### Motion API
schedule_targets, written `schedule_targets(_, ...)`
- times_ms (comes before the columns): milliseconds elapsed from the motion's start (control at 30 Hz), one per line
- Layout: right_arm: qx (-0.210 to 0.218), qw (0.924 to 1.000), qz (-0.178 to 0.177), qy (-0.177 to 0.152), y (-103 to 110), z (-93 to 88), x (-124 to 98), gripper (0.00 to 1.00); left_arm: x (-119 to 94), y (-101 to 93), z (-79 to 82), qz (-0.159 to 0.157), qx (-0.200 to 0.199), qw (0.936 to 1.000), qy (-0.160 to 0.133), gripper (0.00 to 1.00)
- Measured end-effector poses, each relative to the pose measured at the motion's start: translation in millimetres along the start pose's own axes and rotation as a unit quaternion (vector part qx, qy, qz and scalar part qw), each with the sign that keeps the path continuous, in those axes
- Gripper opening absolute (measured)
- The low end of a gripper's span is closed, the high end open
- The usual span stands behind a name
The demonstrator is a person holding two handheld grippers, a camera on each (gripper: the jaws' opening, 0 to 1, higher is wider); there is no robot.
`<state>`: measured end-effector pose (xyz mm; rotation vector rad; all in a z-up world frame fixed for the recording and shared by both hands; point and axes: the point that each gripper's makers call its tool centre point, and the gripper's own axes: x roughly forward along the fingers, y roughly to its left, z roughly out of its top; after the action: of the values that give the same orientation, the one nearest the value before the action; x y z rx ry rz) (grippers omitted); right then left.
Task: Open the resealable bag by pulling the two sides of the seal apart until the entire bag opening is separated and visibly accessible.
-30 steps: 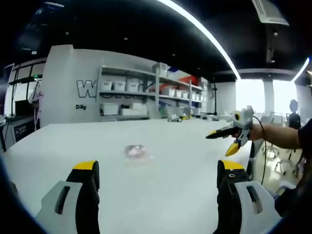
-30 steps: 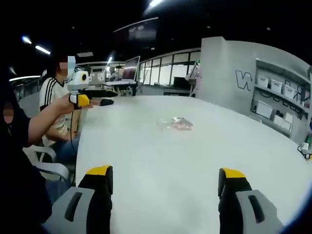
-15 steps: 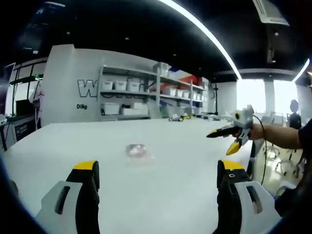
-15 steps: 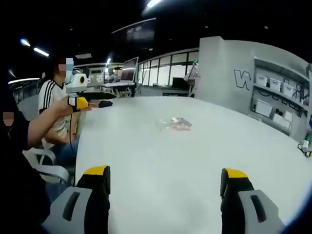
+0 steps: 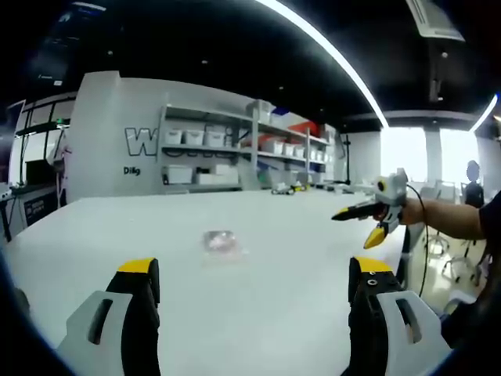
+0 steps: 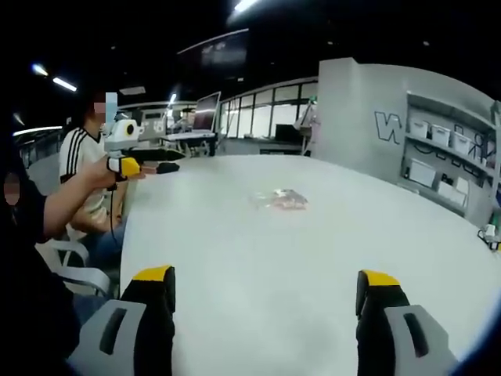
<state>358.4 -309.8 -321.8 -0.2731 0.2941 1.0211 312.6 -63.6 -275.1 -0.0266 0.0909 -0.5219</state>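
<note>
On table [image 5: 297,258]: resealable bag [image 5: 218,242], seemingly sealed | left hand-held gripper [image 5: 254,282] wide | right hand-held gripper [image 6: 266,290] wide

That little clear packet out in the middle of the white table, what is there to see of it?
The bag is small, of clear, glossy plastic, lying flat on the white table, alone, well ahead of both grippers. Something pinkish shows inside; what it is cannot be told. In the right gripper view it looks slightly crumpled, with the pinkish contents toward one end. Nothing but the table touches it. The seal is too small to make out, so open or shut cannot be told.
</note>
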Motion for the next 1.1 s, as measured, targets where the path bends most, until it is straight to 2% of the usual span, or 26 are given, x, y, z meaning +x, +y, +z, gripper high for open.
schedule_targets(267,0.001,1.0,0.001,-0.001,7.0,-2.6,-0.1,0.99,1.4,0.2,-0.2,-0.003,0.0,1.0,-0.001,1.0)
schedule_targets(1100,0.003,1.0,0.001,-0.007,3.4,0.3,1.8,0.98,7.5,0.8,-1.0,-0.004,0.0,1.0,0.0,1.0)
